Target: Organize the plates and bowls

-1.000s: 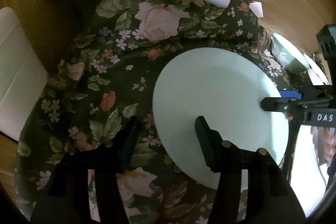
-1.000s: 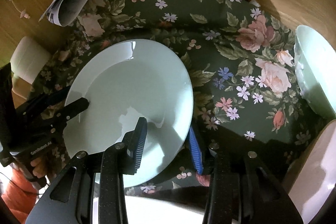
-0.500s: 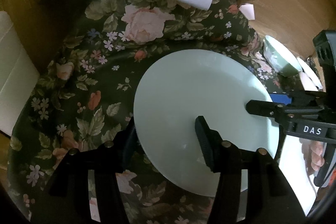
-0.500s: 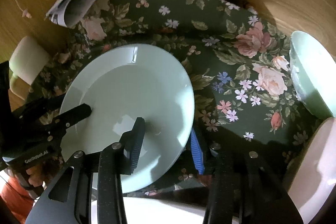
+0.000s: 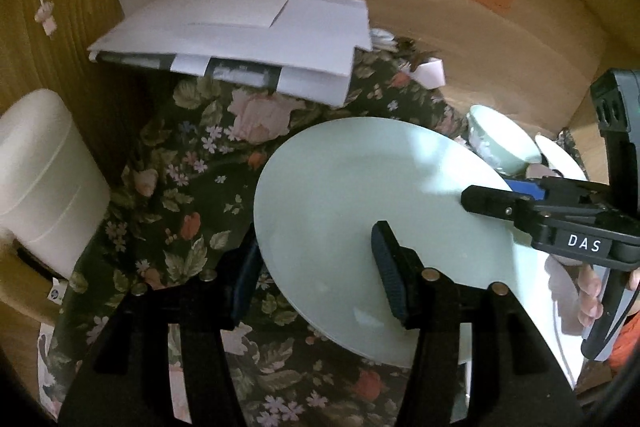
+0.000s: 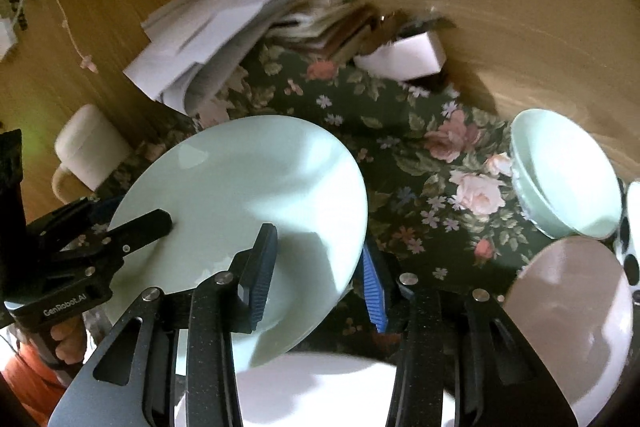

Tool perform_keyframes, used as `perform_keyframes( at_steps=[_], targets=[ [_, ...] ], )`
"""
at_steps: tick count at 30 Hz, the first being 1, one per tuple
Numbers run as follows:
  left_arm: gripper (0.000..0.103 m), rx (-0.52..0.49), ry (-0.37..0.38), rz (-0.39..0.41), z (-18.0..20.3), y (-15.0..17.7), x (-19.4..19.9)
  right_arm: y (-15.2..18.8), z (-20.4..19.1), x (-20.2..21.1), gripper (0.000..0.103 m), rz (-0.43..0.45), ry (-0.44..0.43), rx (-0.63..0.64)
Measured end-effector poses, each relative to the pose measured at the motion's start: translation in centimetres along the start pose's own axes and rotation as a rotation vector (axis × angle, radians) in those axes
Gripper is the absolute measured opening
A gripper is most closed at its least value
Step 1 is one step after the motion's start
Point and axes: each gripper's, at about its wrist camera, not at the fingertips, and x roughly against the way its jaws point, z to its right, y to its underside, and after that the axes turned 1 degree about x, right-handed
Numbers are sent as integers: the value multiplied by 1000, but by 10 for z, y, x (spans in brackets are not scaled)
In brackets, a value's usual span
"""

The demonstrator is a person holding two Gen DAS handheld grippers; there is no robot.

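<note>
"DAS"-marked right gripper point(image 5: 486, 197) grips green plate point(image 5: 360, 211)

Left gripper point(image 5: 316, 267): jaws straddling the near-left rim of the pale green plate point(image 5: 360, 211), one finger under, one on top, so clamped on it. Right gripper point(image 6: 320, 271): same setup on the opposite rim, black finger over the plate face, blue-padded finger below the edge. Each gripper shows side-on in the other's view, with the person's fingers point(image 5: 592, 291) wrapped on the handle
</note>
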Motion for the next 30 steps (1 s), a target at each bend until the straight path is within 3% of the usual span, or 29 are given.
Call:
perform_keyframes(
  at_steps=[13, 30],
  targets=[
    [54, -31, 42, 61, 30, 7, 44, 16, 17, 67, 37, 108, -3, -14],
    [54, -93, 116, 89, 71, 33, 82, 66, 28, 121, 37, 172, 18, -61]
  ],
)
